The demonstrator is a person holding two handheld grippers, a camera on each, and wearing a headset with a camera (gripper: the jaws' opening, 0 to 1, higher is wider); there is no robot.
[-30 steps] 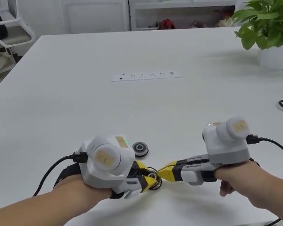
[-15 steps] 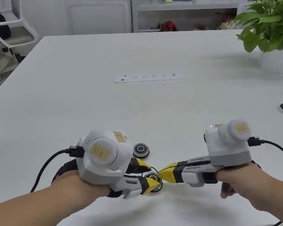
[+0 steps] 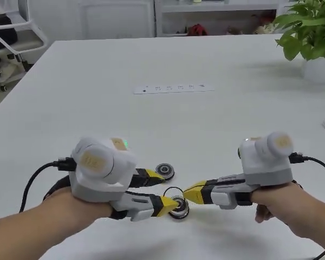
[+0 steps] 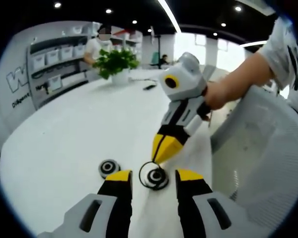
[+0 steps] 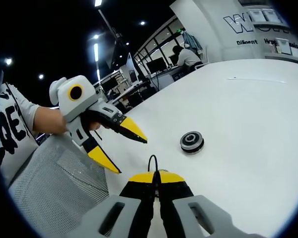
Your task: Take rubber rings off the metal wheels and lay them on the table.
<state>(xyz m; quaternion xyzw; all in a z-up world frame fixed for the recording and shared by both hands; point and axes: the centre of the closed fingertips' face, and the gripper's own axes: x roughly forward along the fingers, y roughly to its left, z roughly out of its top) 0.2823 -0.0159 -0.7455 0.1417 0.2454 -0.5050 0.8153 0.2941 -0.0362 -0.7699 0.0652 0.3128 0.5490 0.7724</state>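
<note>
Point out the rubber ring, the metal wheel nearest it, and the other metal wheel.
rubber ring (image 5: 152, 157), right gripper view, top of its loop.
near metal wheel (image 4: 155, 176), left gripper view, its hub.
far metal wheel (image 3: 164, 171), head view, its hub.

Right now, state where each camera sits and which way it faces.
Head view: headset, looking down at the table; both arms show.
Left gripper view: on left gripper, facing right gripper across a wheel; own jaws open.
Right gripper view: on right gripper, facing left gripper; own jaws pinch rubber ring.
All three share the second wheel.
</note>
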